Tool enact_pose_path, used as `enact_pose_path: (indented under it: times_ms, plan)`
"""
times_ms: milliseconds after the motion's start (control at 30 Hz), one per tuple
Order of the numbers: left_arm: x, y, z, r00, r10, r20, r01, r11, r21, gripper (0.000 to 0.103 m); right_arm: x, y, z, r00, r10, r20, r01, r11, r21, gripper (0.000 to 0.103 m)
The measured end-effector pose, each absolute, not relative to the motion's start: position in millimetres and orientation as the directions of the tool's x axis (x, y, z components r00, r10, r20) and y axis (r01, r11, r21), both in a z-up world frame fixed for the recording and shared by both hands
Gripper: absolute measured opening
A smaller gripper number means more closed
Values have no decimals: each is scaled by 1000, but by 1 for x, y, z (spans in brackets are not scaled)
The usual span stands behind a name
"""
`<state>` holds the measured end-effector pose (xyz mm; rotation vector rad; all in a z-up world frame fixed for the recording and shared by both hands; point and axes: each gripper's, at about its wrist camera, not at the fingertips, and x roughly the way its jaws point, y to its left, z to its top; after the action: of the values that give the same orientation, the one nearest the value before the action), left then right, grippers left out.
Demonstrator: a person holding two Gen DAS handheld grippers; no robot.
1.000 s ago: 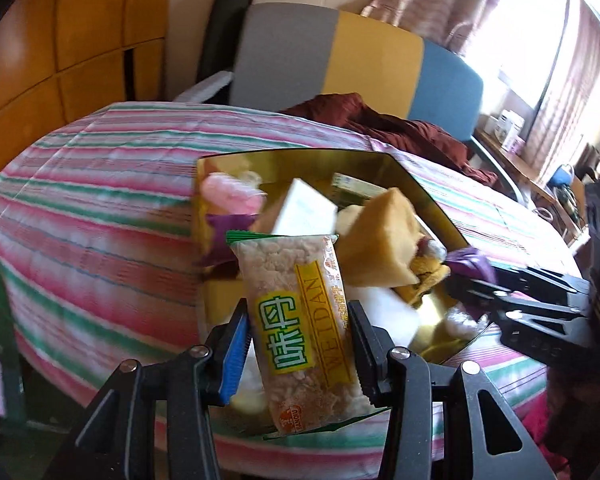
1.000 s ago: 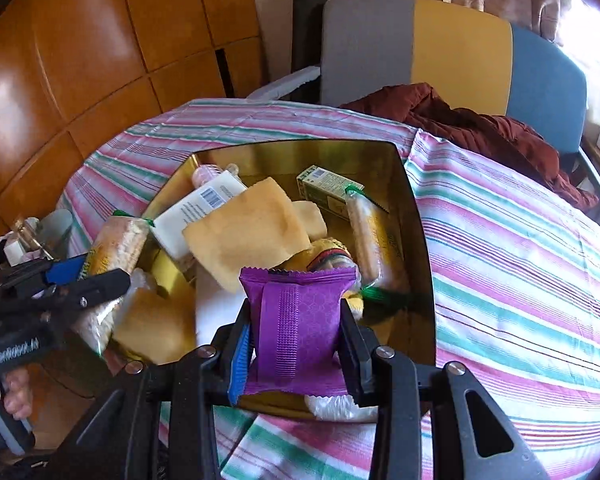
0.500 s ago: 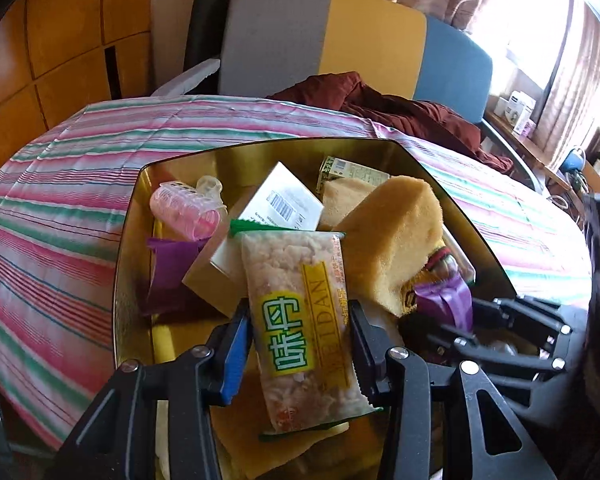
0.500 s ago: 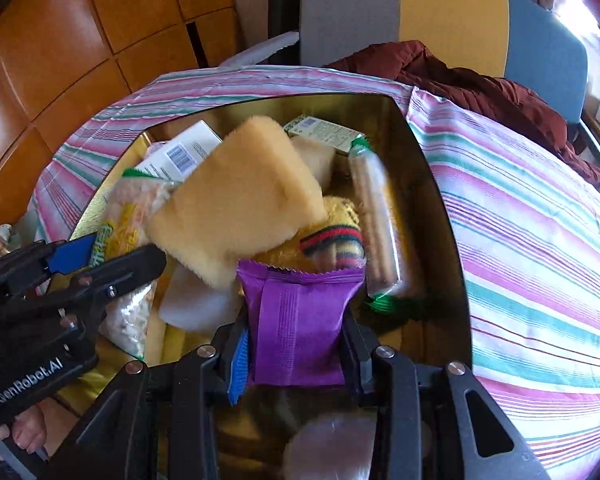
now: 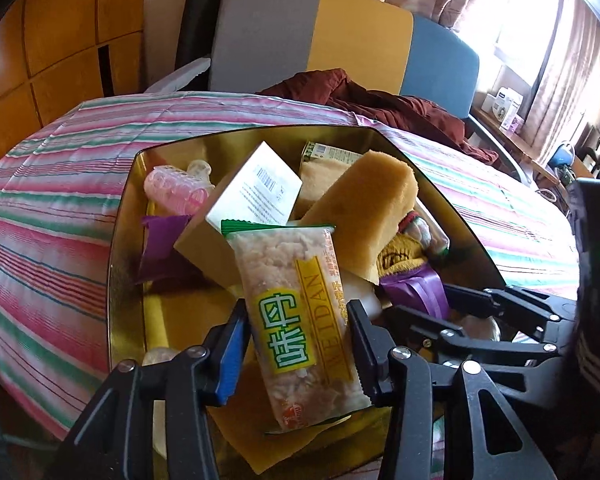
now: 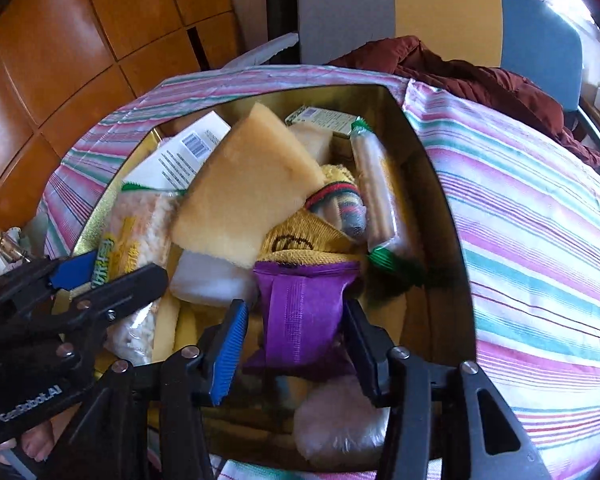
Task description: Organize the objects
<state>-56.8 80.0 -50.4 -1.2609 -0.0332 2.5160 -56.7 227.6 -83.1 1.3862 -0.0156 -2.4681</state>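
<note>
Two grippers are down over the shiny gold metal tray (image 5: 118, 248) on the striped pink, green and white cloth (image 5: 48, 216). From the left wrist, the left gripper (image 5: 298, 344) has the clear rice-cake snack packet with the yellow and green label (image 5: 300, 320) standing upright between its black fingers; the jaws have just been opening, and a sliver of space now shows on the blue-pad side, so the packet sits in the gap rather than being squeezed. Behind it leans a thick tan sponge block (image 5: 364, 216), a white printed carton (image 5: 260, 192) and a pink hair roller (image 5: 176, 192) at the tray's far left. The right gripper (image 5: 432, 300) reaches in from the right. Over to the right wrist: the right gripper (image 6: 296, 332) straddles a purple foil sachet (image 6: 300, 312), jaws likewise just opening, with clear space on both sides of the sachet, which rests on the pile inside the tray. Just beyond lie a yellow knitted sock (image 6: 300, 240) and a long clear-wrapped snack bar with green ends (image 6: 376, 200) by the tray's right wall. The left gripper (image 6: 112, 276) shows at the left edge.
</note>
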Motion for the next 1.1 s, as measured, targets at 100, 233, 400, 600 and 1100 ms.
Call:
enact_pose_path:
  times_ms: [100,233,400,600,1100]
  plan:
    - [-56,75,-49,-564,290,-773,-251,-952,-174,56,-50,231,-77,-509,-255,-822,253,-957,140,54]
    - [-49,62,-40,-601,279,-749,-210,-959,-189,70,-47,237,-69,-535,-249,-807,225,-963,148,65]
    - [-40,55,-32,-625,270,-733,-206,-962,-178,71,-42,245,-60,-566,-225,-793,183,-972,145,68]
    - [-30,55,-33,-638,232,-734,-204,-970,-129,71,-32,245,-58,-597,-179,-782,161,-982,102,86]
    - [4,67,1,-778,62,-625,-118,-992,49,98,-6,237,-37,-704,-39,-709,98,-994,-43,86]
